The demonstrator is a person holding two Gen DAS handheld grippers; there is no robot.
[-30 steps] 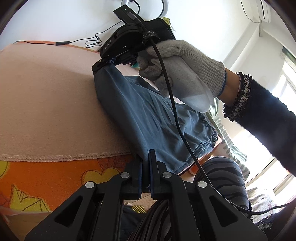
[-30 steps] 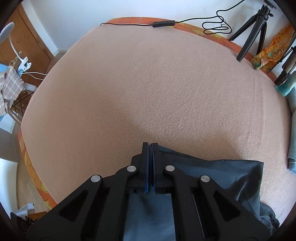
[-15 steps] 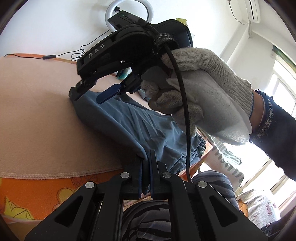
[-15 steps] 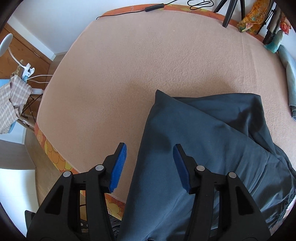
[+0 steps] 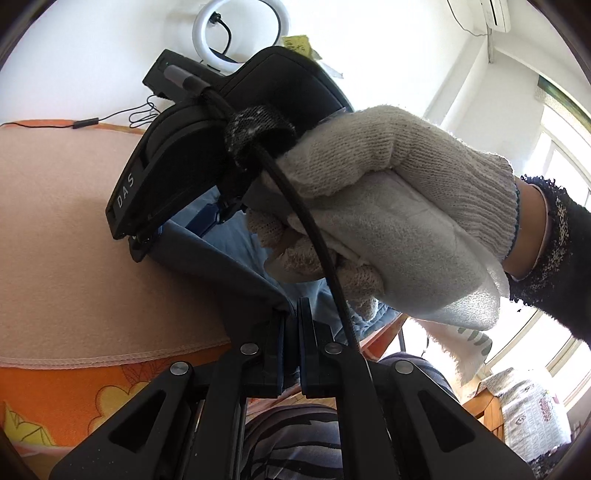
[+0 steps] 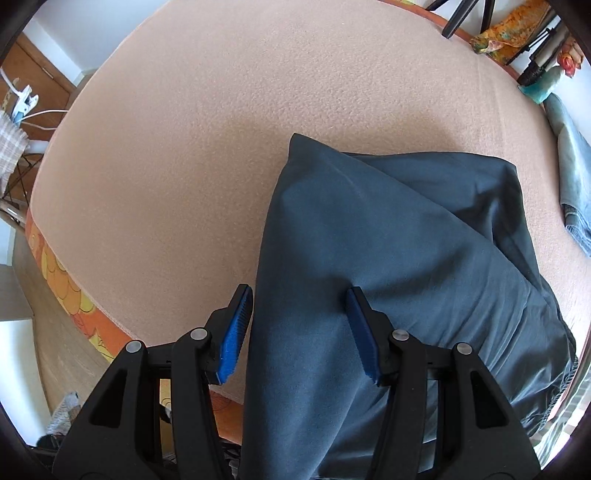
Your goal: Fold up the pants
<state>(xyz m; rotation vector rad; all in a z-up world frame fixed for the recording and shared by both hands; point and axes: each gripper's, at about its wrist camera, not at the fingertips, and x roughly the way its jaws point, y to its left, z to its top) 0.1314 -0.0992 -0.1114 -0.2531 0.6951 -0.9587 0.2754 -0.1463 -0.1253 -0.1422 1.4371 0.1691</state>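
The left gripper (image 5: 291, 314) pinches the pants (image 6: 388, 266) edge; the right gripper (image 6: 299, 332) hangs wide open, empty. One-sided tension could drag the fold askew across the blanket (image 6: 184, 147).

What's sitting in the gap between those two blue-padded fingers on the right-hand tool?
In the right wrist view, the open right gripper has a strip of the dark blue pants lying between its fingers, spread on the peach blanket; neither pad clearly touches the cloth.

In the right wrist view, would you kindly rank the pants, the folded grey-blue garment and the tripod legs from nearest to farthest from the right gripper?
1. pants, directly beneath the right gripper, between its open jaws.
2. folded grey-blue garment, at the right edge.
3. tripod legs, top right, beyond the bed.
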